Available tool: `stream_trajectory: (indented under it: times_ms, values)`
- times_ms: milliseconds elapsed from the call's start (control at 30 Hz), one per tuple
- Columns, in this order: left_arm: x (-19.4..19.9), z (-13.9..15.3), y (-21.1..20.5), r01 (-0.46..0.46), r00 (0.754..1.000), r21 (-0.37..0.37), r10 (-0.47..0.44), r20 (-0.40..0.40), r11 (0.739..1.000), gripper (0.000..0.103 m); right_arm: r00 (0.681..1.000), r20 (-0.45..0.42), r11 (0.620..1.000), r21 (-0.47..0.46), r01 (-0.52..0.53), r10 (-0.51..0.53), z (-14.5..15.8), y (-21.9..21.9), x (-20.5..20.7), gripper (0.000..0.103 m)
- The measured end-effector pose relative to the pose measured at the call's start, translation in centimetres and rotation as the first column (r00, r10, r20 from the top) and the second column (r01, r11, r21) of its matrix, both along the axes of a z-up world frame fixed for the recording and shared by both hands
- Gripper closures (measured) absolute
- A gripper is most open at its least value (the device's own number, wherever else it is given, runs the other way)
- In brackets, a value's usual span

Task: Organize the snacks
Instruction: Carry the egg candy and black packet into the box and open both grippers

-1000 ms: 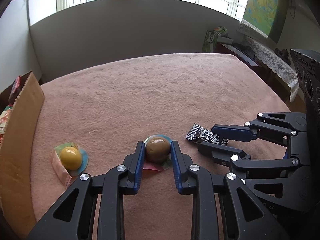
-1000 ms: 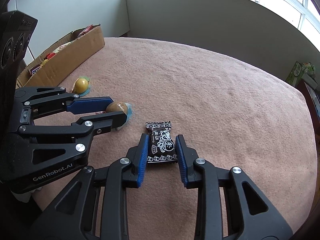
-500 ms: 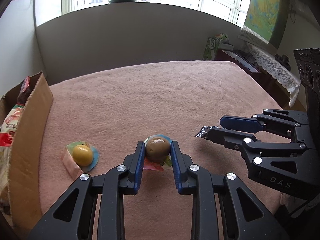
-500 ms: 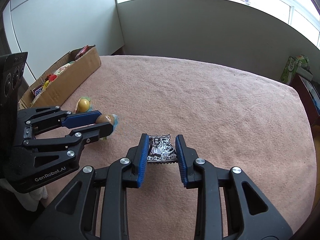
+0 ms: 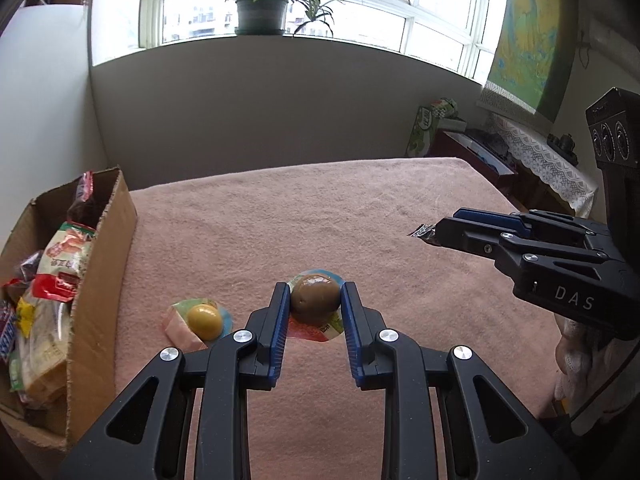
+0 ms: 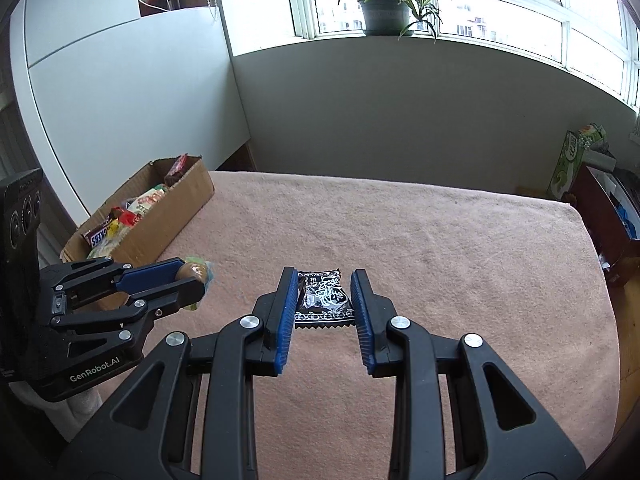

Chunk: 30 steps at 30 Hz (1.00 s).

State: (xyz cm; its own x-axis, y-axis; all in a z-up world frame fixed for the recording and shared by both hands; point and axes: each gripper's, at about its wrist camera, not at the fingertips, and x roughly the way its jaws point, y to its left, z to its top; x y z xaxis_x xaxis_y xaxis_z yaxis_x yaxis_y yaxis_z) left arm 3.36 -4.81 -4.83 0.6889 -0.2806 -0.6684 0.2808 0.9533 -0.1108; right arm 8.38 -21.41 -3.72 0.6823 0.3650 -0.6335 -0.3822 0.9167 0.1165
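My left gripper is shut on a brown jelly cup and holds it above the pink cloth. It also shows in the right wrist view with the cup. My right gripper is shut on a black snack packet, lifted off the cloth; the packet's tip shows in the left wrist view. A yellow jelly cup lies on the cloth beside the cardboard box, which holds several snacks.
The pink cloth covers the table. The cardboard box stands at the table's left edge. A grey wall rises behind the table. A dark cabinet with a green carton stands at the right.
Both grippers have risen with their snacks: the brown cup and the black packet have left the cloth. The views tilted up, and the box has come further into view.
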Motion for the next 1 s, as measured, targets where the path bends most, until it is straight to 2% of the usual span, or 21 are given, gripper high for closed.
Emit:
stream_trajectory:
  times_ms: [267, 567, 1000]
  values:
    - [-1.3, 1.6, 2.7, -0.040, 0.998, -0.018, 0.041, 0.054, 0.999, 0.079, 0.999, 0.016, 0.998, 0.043, -0.037, 0.036, 1.7, 3.4, 0.5, 0.075]
    - [-2.7, 2.8, 8.1, -0.112, 0.989, -0.055, 0.116, 0.086, 0.992, 0.079, 0.994, 0.022, 0.992, 0.060, -0.113, 0.112, 2.3, 10.2, 1.1, 0.075]
    - [-4.5, 2.6, 17.0, -0.248, 0.961, -0.107, 0.259, 0.095, 0.963, 0.079, 0.984, 0.016, 0.978, 0.109, -0.178, 0.178, 2.3, 18.5, 2.8, 0.075]
